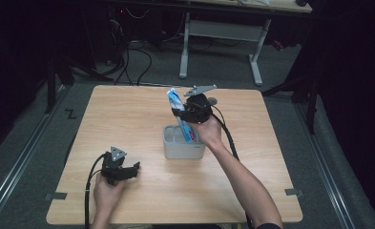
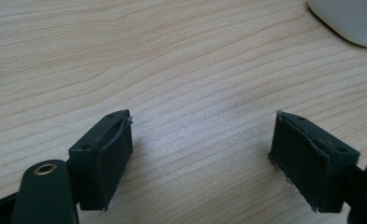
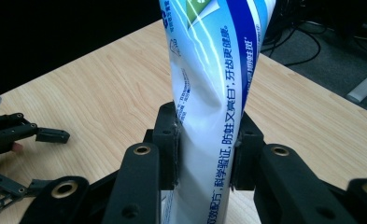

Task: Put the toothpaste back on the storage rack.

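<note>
You are working in a lab or test room. A lone wooden table (image 1: 128,124) stands on grey carpet, with cables (image 1: 132,59) across the floor and another desk's white frame (image 1: 221,36) in the dark behind.

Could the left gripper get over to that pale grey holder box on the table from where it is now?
Probably yes. The left gripper rests open on the wooden table, and only bare wood lies between it and the pale grey rectangular plastic holder box.

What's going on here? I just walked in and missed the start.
A person works at a wooden table with a claw in each hand. The right claw is shut on a toothpaste tube, held tilted over a grey holder. The left claw rests open near the table's front edge, gripping nothing.
</note>
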The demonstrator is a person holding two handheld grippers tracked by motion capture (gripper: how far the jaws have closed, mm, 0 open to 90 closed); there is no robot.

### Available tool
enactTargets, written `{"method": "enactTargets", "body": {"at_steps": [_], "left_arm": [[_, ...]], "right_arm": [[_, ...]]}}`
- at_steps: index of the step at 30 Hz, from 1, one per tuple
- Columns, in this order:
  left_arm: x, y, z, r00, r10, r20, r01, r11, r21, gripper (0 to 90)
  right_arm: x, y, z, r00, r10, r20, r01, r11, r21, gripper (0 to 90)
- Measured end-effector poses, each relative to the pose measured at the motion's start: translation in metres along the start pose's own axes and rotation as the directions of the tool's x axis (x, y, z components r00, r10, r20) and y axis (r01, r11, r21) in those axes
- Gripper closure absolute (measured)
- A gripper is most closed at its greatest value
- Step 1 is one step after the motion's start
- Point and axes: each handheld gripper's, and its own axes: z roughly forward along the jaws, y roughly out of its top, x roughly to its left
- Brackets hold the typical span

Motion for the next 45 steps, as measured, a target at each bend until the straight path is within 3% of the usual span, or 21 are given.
{"method": "enactTargets", "body": {"at_steps": [22, 45], "left_arm": [[0.000, 0.000, 0.000, 1.0000, 0.001, -0.002, -0.001, 1.0000, 0.000, 21.2], [0.000, 0.000, 0.000, 1.0000, 0.000, -0.002, 0.000, 1.0000, 0.000, 21.2]], "right_arm": [[-0.007, -0.014, -0.003, 0.9999, 0.012, 0.010, -0.012, 1.000, 0.019, 68.7], [-0.002, -0.028, -0.010, 0.9995, -0.031, 0.009, 0.031, 0.998, 0.059, 68.8]]}}
